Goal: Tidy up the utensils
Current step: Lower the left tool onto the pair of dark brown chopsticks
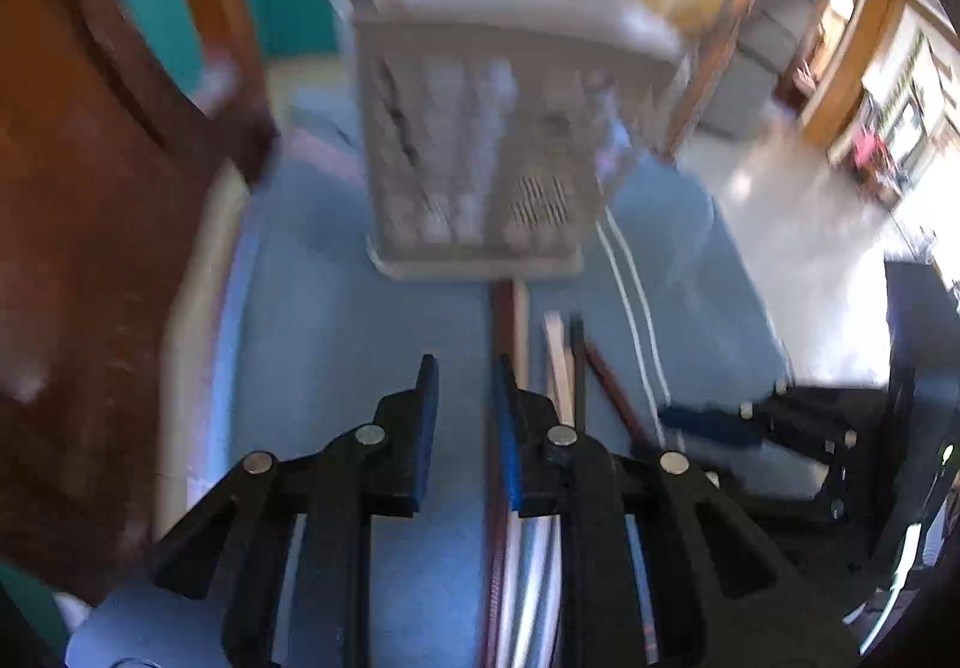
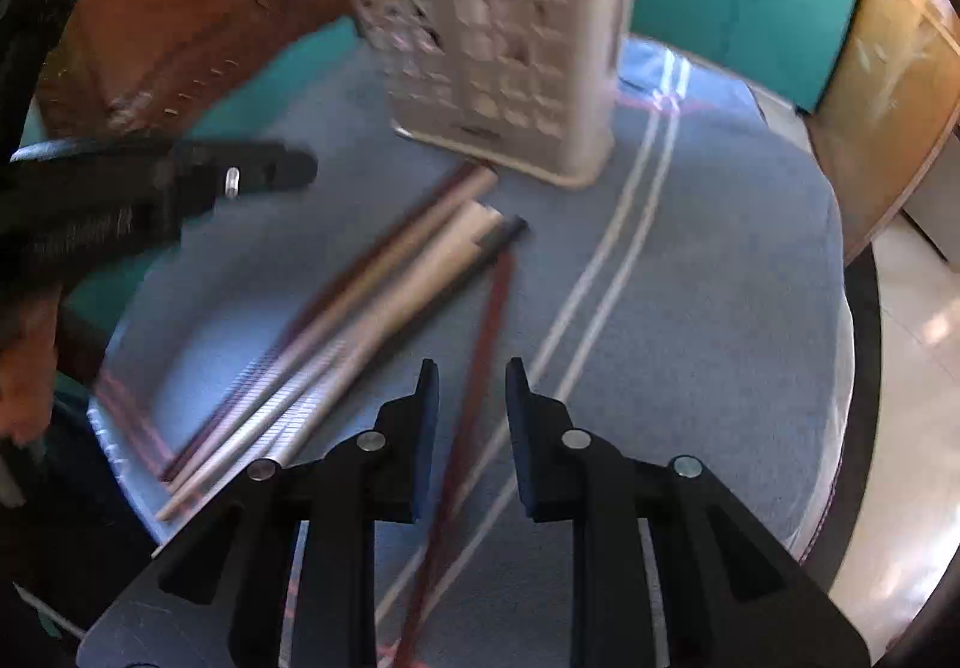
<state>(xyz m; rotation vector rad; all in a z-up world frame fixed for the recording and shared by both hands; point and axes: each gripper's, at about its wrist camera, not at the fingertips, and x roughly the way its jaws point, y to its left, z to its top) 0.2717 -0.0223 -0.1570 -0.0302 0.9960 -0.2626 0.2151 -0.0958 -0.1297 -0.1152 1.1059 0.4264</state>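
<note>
A white perforated utensil holder (image 1: 480, 152) stands upright on a blue cloth; it also shows in the right wrist view (image 2: 504, 38). Several chopsticks (image 2: 360, 320) in brown, metal and black lie in a loose bundle in front of it. One dark red chopstick (image 2: 480, 368) lies apart and runs between the fingers of my right gripper (image 2: 468, 386), which is open above it. My left gripper (image 1: 465, 386) is open, low over the cloth, just left of the chopstick ends (image 1: 540, 344). The left gripper also shows in the right wrist view (image 2: 240, 176).
A brown wooden chair back (image 1: 120, 188) stands at the left of the round table. White stripes (image 2: 618, 248) cross the blue cloth (image 2: 720, 308). The table edge curves at the right, with floor (image 2: 900, 368) beyond. My right gripper shows at the right in the left wrist view (image 1: 780, 422).
</note>
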